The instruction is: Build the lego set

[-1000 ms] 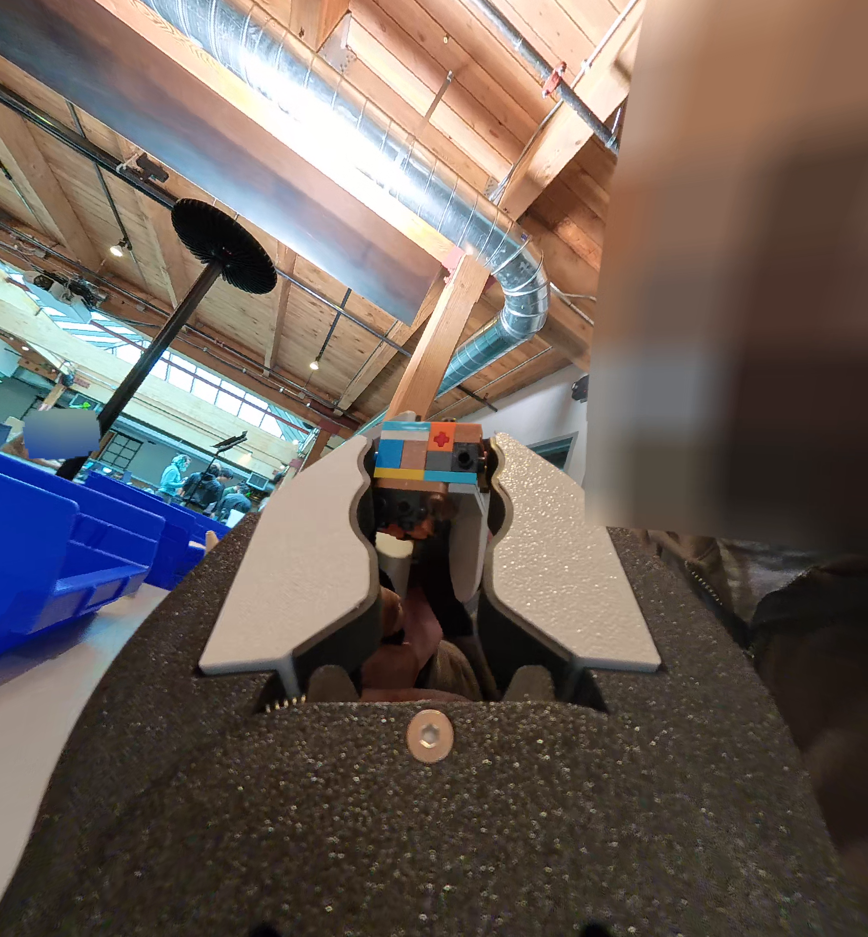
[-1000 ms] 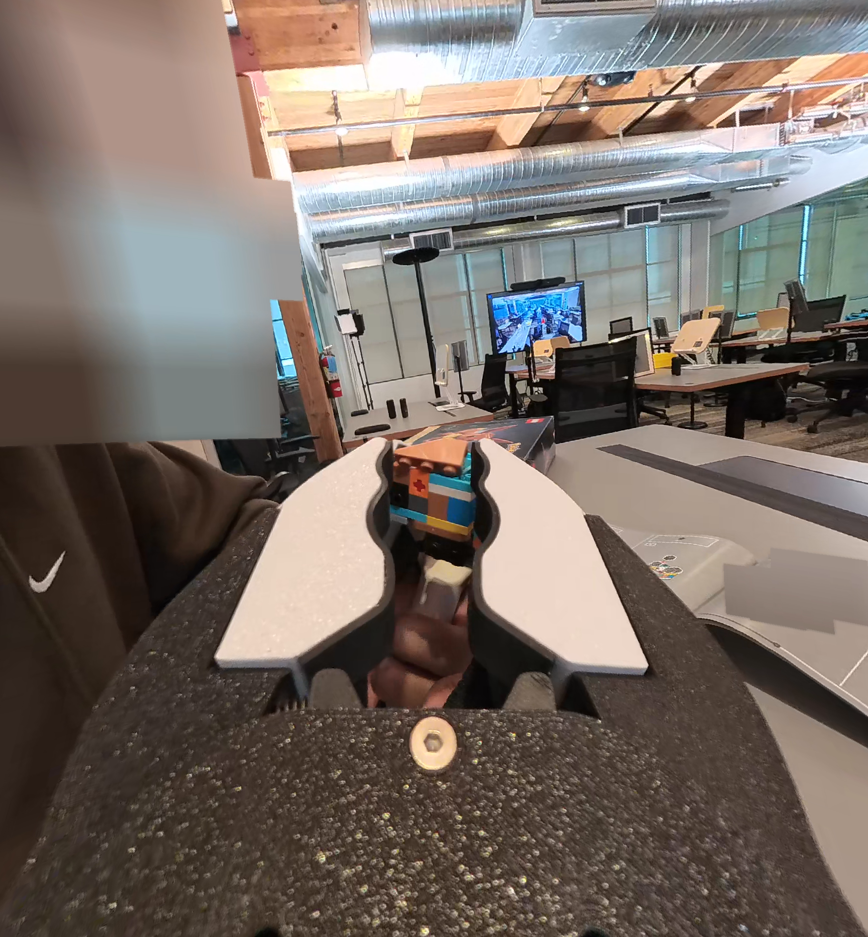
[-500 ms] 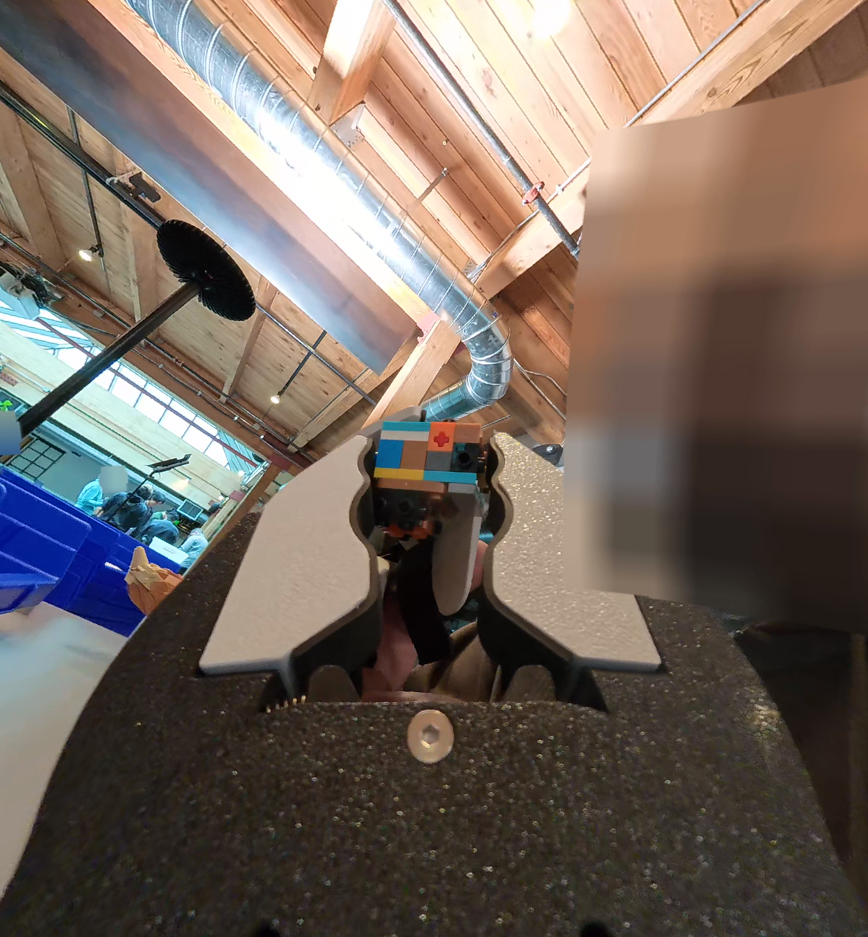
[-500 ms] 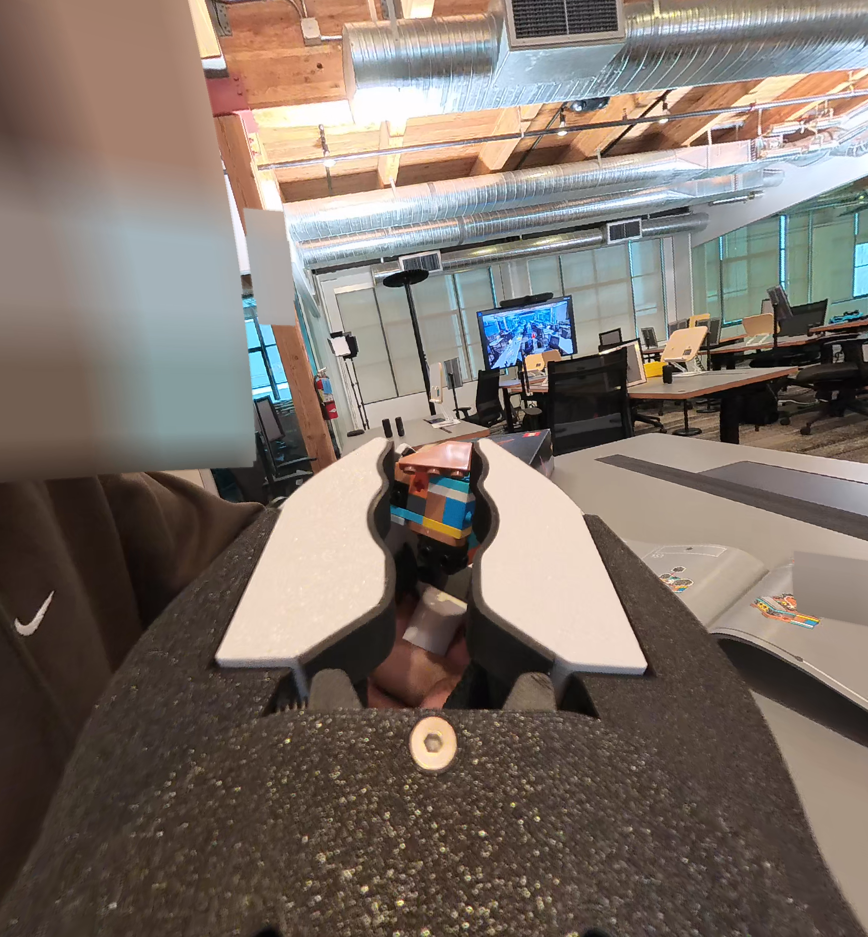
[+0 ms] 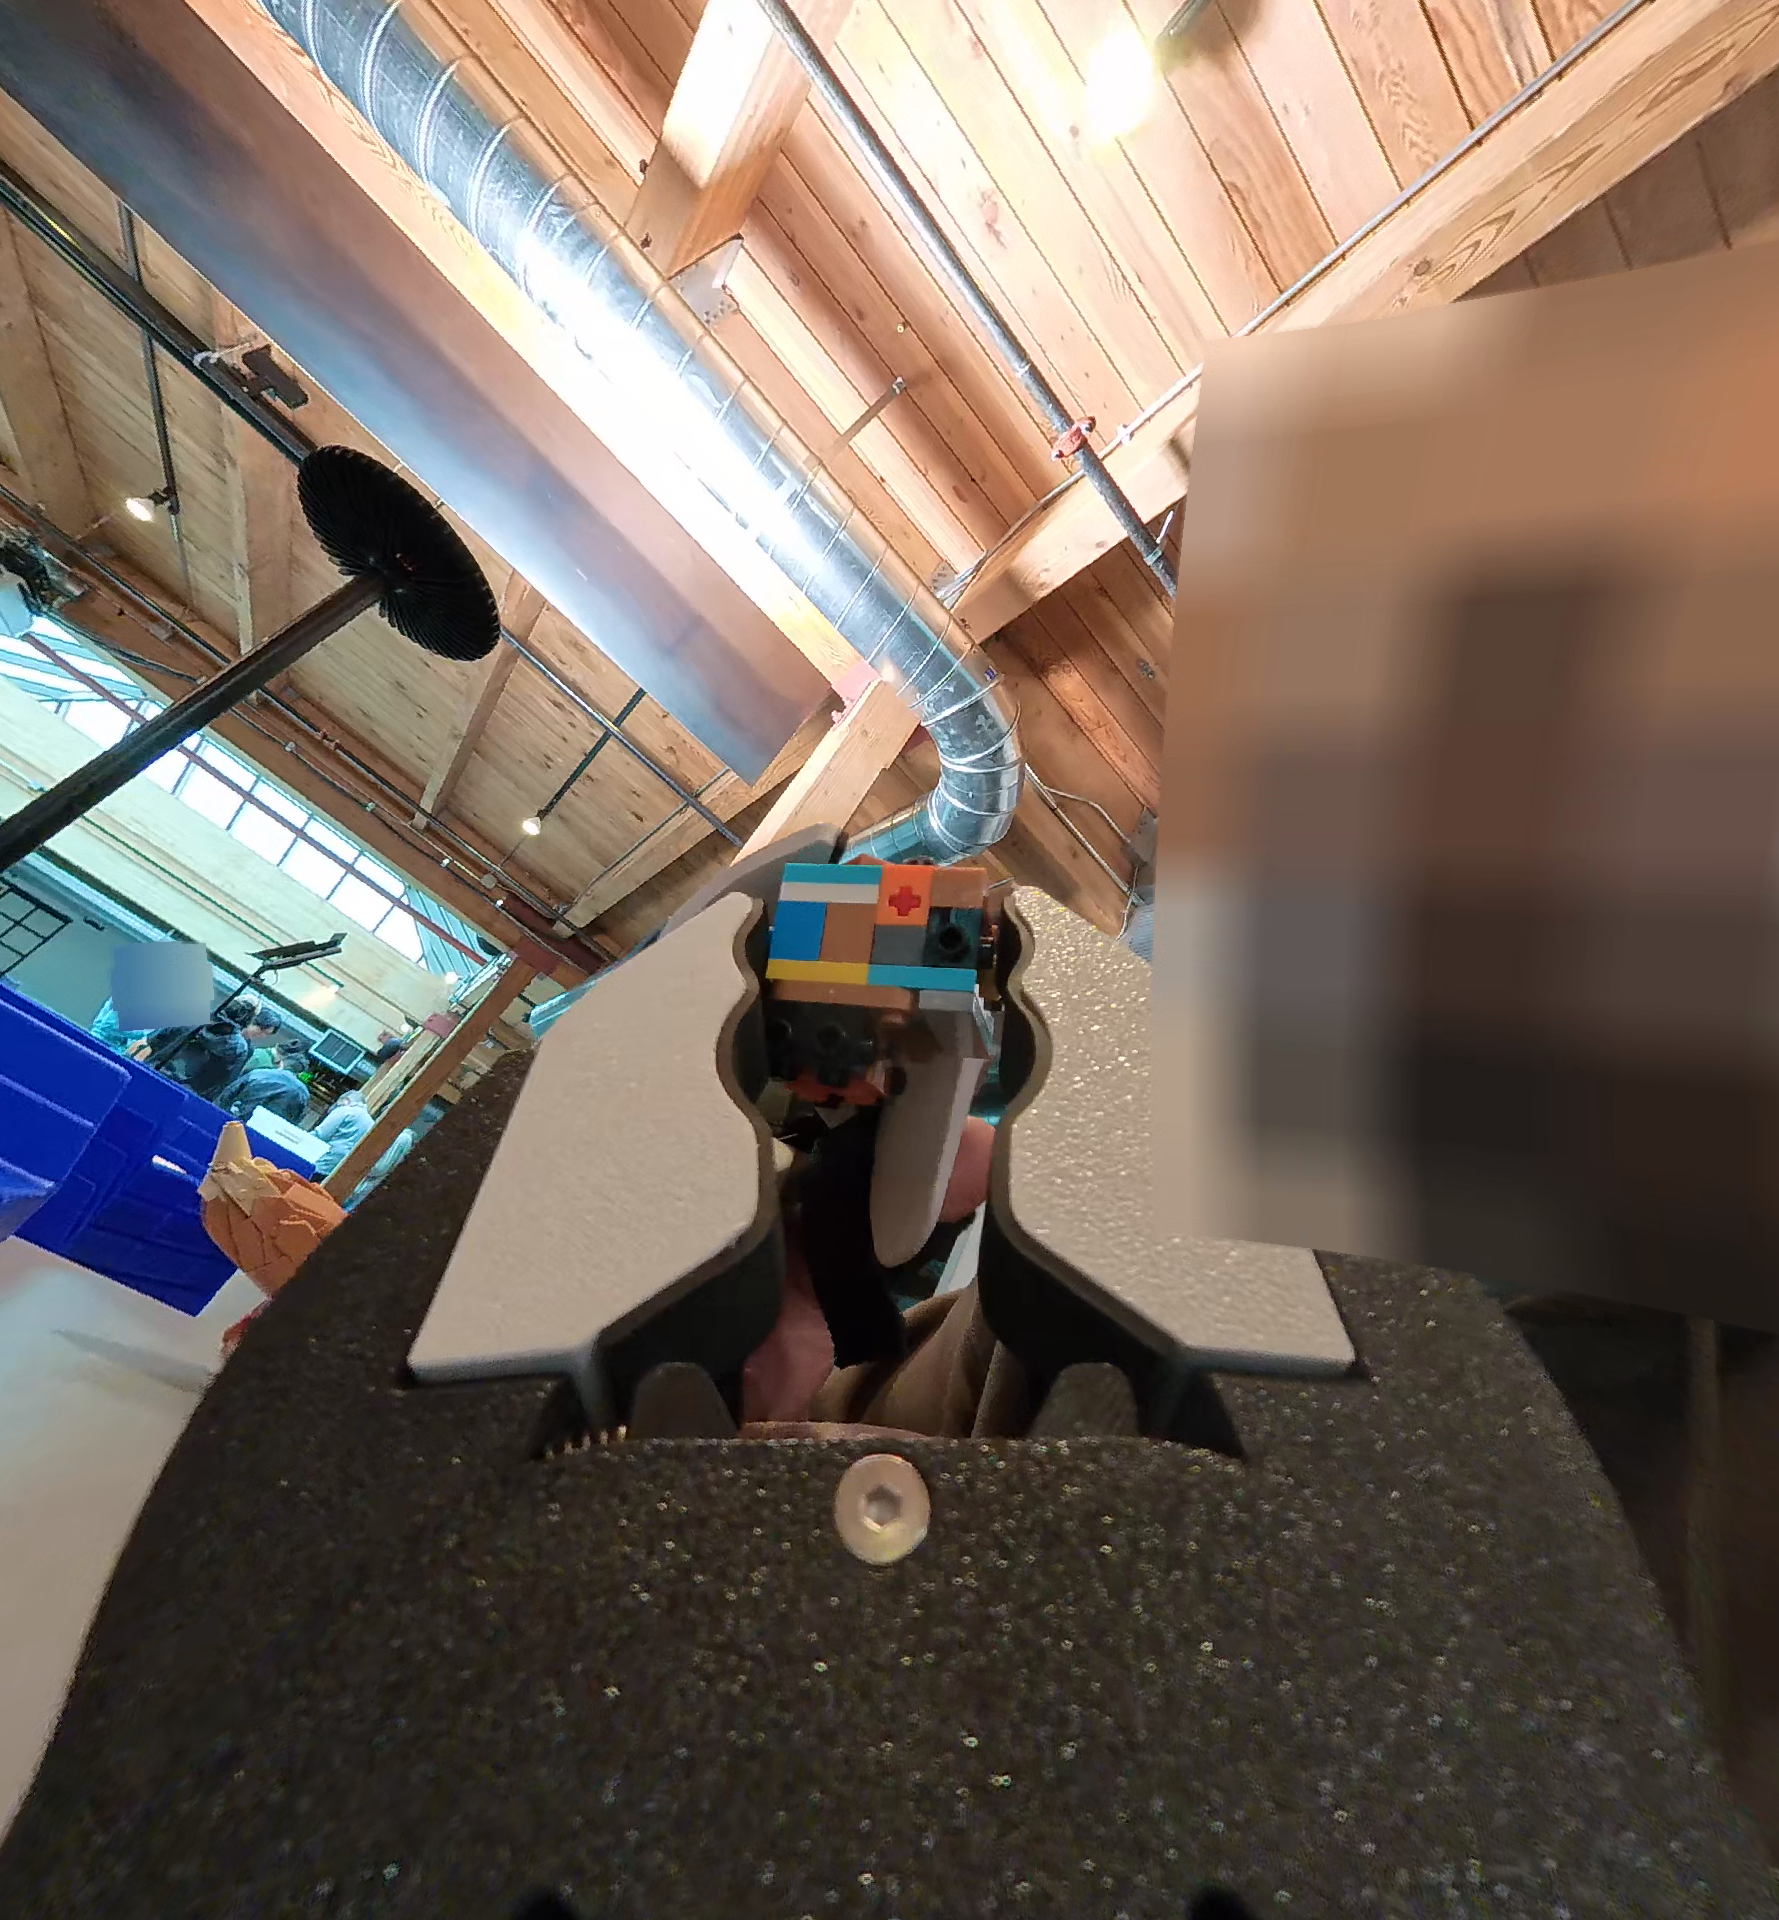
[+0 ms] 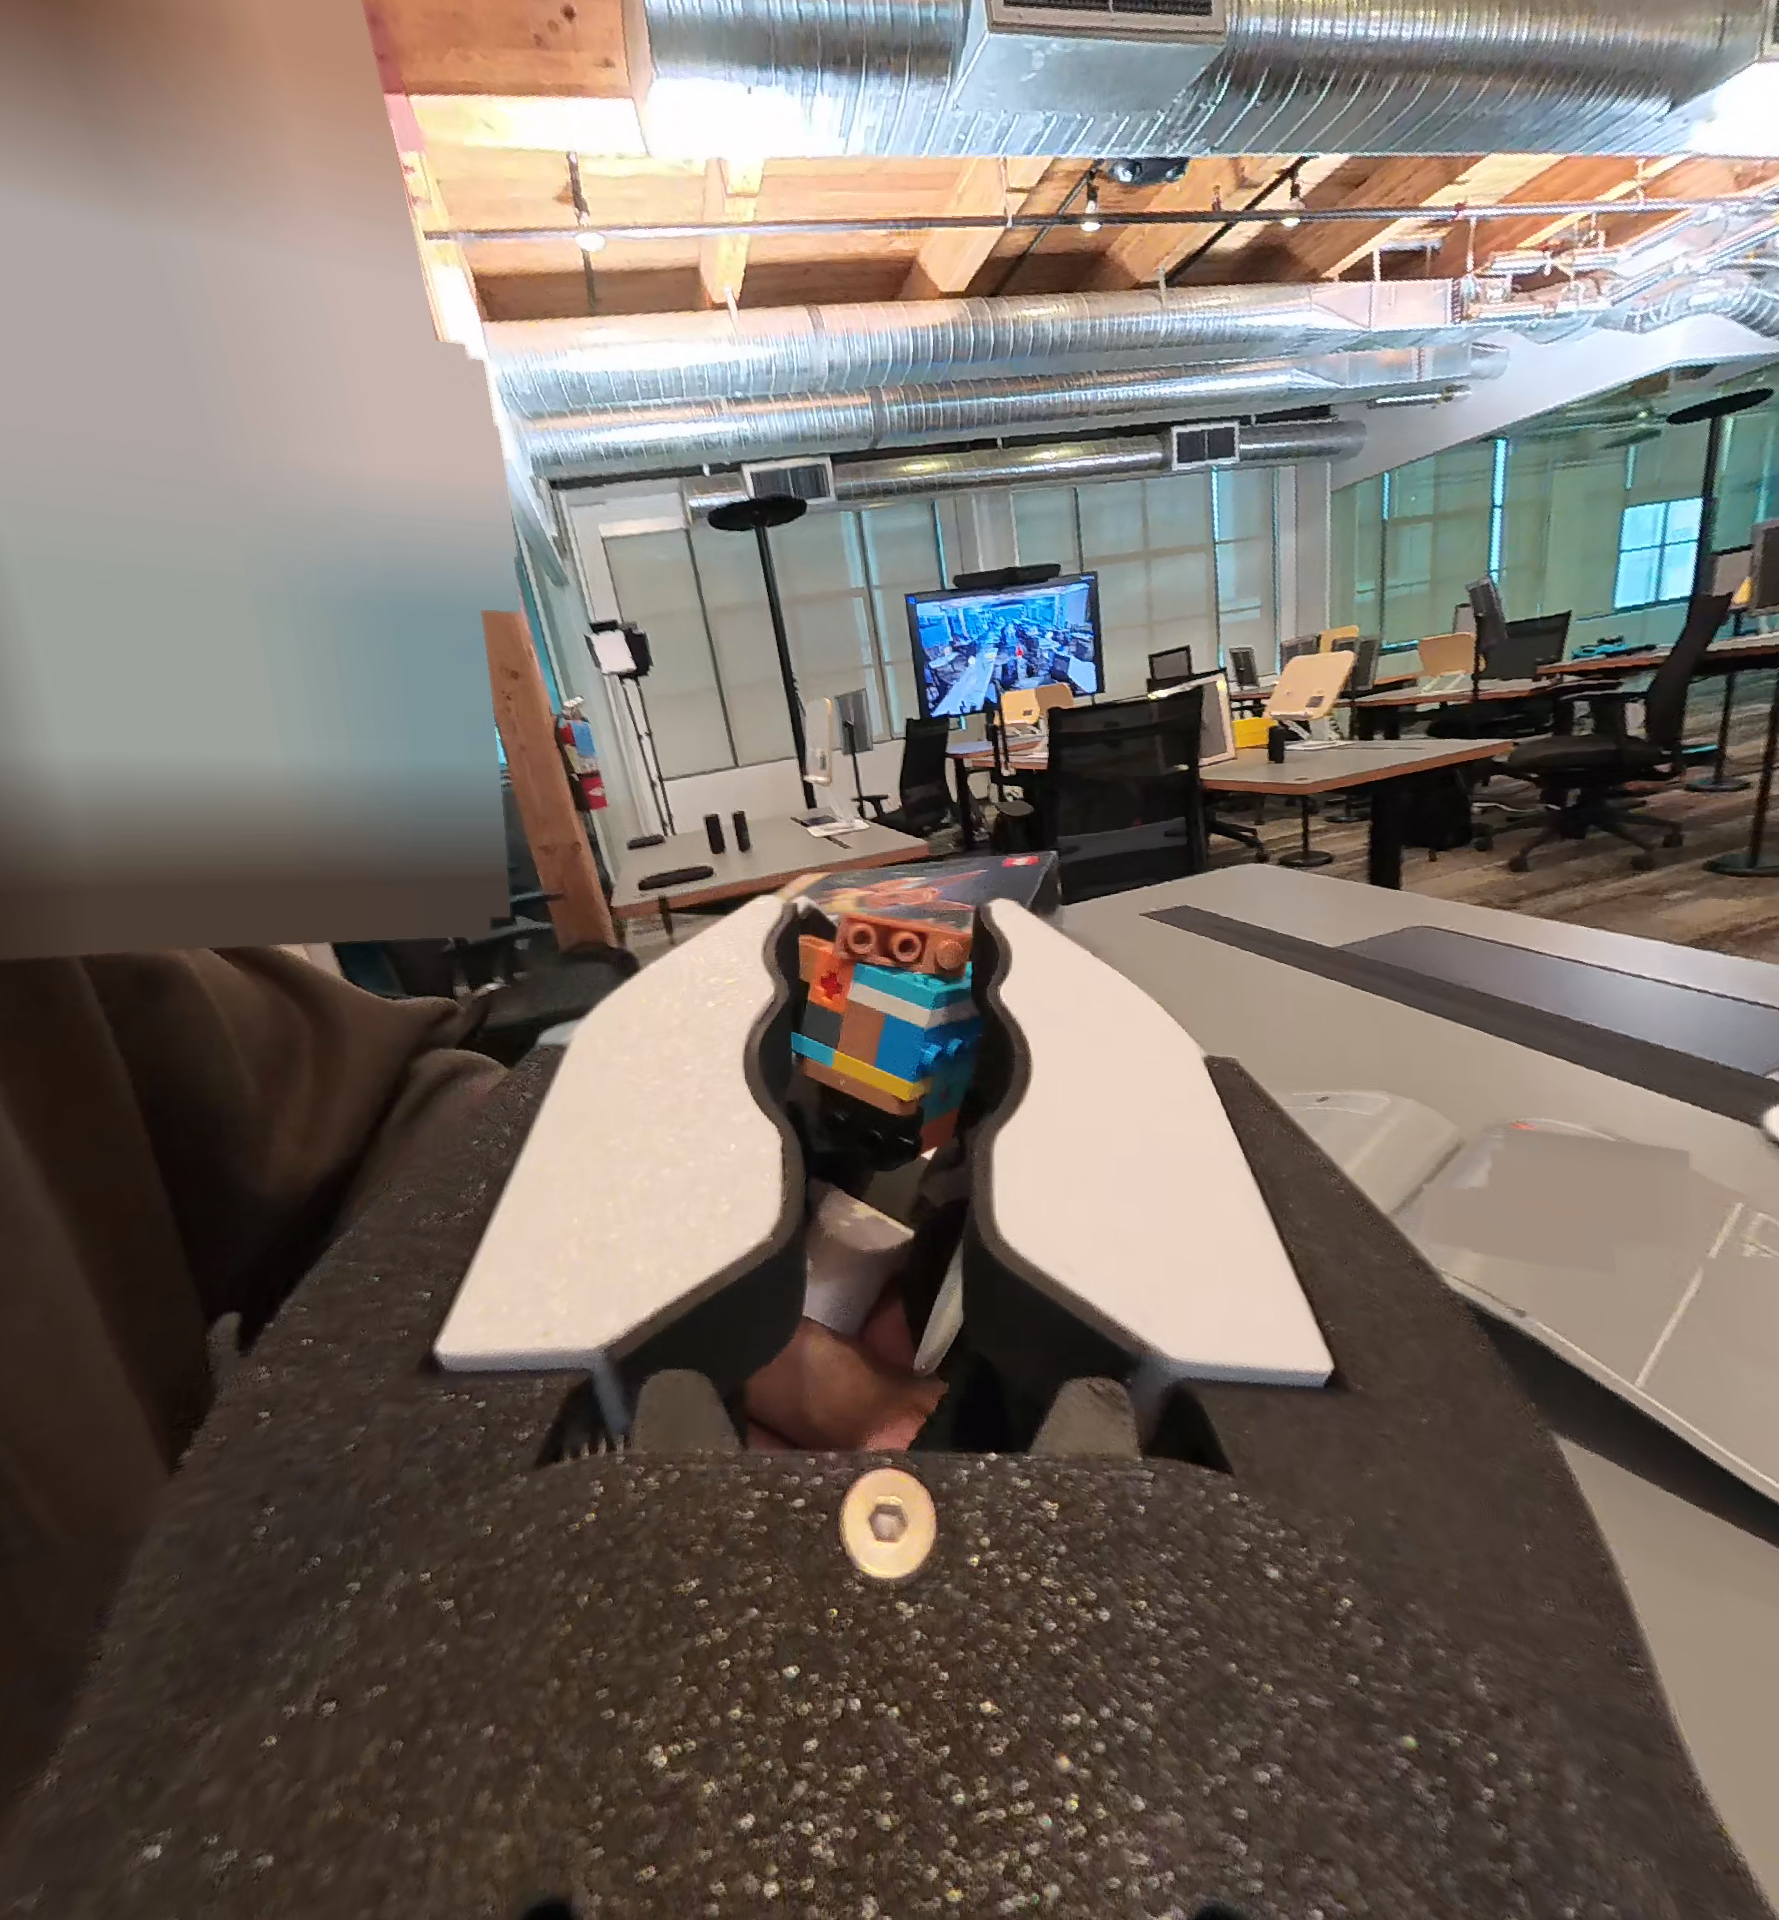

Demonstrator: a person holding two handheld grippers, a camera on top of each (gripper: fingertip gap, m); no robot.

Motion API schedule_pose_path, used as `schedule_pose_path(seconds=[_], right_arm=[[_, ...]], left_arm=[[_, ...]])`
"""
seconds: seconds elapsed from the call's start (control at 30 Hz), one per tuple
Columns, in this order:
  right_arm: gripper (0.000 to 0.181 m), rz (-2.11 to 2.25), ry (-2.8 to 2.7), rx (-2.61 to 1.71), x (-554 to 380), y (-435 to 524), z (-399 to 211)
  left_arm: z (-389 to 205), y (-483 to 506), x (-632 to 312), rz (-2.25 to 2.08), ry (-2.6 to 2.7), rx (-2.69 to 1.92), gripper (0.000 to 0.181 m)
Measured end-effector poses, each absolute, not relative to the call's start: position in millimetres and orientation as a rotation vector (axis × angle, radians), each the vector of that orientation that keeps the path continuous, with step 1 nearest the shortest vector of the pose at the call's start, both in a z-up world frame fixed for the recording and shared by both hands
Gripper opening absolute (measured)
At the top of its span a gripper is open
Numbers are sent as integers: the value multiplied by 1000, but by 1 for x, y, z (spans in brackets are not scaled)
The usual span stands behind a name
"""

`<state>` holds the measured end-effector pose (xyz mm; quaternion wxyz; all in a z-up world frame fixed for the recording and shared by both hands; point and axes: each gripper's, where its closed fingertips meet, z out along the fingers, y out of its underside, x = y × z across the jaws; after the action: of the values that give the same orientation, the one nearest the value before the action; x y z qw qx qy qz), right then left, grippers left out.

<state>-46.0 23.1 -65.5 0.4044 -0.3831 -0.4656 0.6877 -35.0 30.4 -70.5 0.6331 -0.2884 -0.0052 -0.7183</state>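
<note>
A small multicoloured lego assembly (image 5: 833, 940) of blue, teal, tan, orange and yellow bricks on a black base is held up in the air. My left gripper (image 5: 880, 906) is shut on it at the fingertips. In the right wrist view the same assembly (image 6: 885, 1029) sits tilted between the tips of my right gripper (image 6: 887, 914), which is also shut on it. A grey finger of the other gripper (image 5: 916, 1143) shows behind the assembly in the left wrist view. The assembly's lower part is hidden by the fingers.
Blue bins (image 5: 23, 1122) and an orange lego model (image 5: 267, 1231) stand on the white table (image 5: 33, 1455) at the left. An open instruction booklet (image 6: 1591, 1278) and the lego box (image 6: 926, 883) lie on the grey table (image 6: 1280, 935). A person's brown sleeve (image 6: 137, 1143) is close by. The tips of both grippers are at nearly the same place.
Both grippers have kept hold of the assembly while turning. The left view now points more toward the ceiling. In the right view the assembly has tilted and the booklet has shifted right.
</note>
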Motion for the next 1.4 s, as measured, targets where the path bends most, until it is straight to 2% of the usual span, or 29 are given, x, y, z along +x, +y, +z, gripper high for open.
schedule_pose_path(seconds=[0.57, 0.9, 1.4], right_arm=[[40, 1716, -1314, -820, -36, 15, -65], [52, 1881, -1647, -679, -27, 6, -68], [45, 1788, -1953, -576, -23, -9, -87]], left_arm=[[-62, 13, -34, -1622, 157, -653, 42], [-62, -4, -19, -1750, 324, -675, 42], [-69, -5, -6, -1839, 363, -742, 42]])
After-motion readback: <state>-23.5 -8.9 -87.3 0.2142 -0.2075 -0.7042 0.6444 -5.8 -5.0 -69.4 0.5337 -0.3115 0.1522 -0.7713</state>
